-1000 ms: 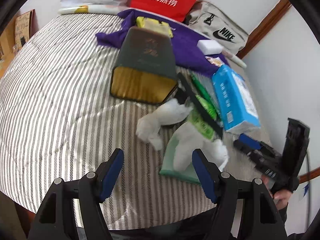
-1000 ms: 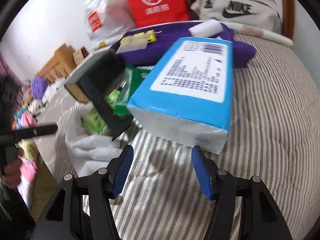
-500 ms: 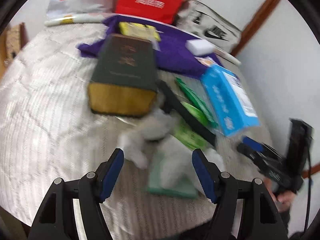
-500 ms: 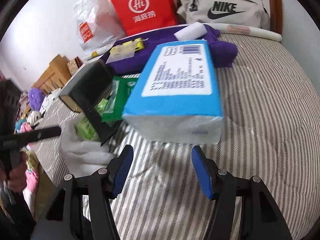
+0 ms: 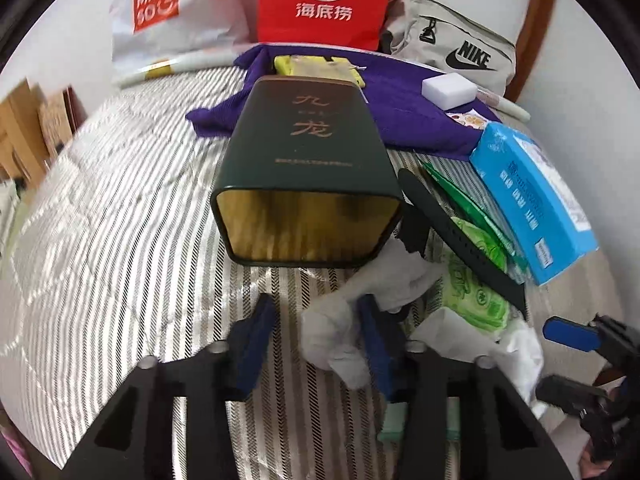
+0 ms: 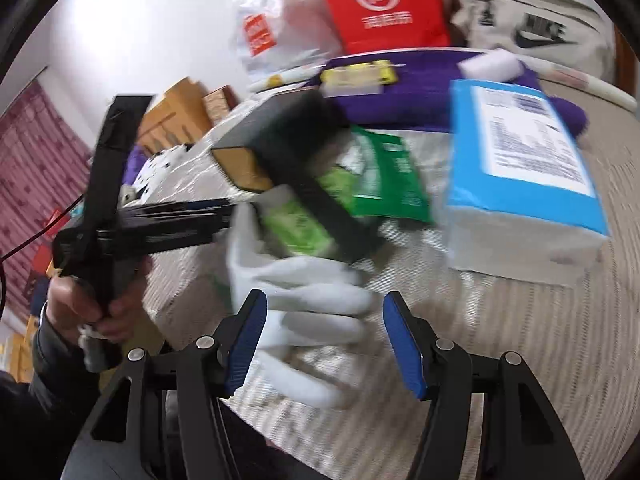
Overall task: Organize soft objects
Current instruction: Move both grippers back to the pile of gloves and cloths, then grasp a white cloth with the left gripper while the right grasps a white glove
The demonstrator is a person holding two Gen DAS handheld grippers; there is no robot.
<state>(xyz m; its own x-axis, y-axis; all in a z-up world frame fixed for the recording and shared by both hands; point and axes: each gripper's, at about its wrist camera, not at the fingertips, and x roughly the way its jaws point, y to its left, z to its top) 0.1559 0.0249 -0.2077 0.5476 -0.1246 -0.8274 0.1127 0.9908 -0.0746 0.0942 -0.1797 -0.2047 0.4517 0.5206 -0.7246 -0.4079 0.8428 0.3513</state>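
A white glove [image 5: 336, 320] lies crumpled on the striped bed cover [image 5: 120, 240], in front of the open mouth of a dark green tin [image 5: 304, 184] that lies on its side. My left gripper [image 5: 316, 344] straddles the glove and its jaws are closing. The right pad touches the fabric, while the left pad still stands clear of it. My right gripper [image 6: 324, 344] is open, with white glove fingers [image 6: 320, 304] just beyond its tips. In the right wrist view a hand [image 6: 92, 308] holds the left gripper [image 6: 180, 220]. The right gripper's blue pad [image 5: 572, 336] shows at the edge.
The tin's dark lid [image 5: 460, 232] rests on green packets [image 5: 476, 292] beside a blue tissue pack [image 5: 528, 196]. A purple cloth [image 5: 400, 112] carries a white sponge [image 5: 450, 88] and a yellow packet [image 5: 316, 66]. Red bag [image 5: 324, 0], white bag [image 5: 168, 12] and grey bag [image 5: 452, 52] line the wall.
My left gripper has come forward over the white glove and its jaws have narrowed around it. My right gripper has swung left, from the tissue pack to the glove.
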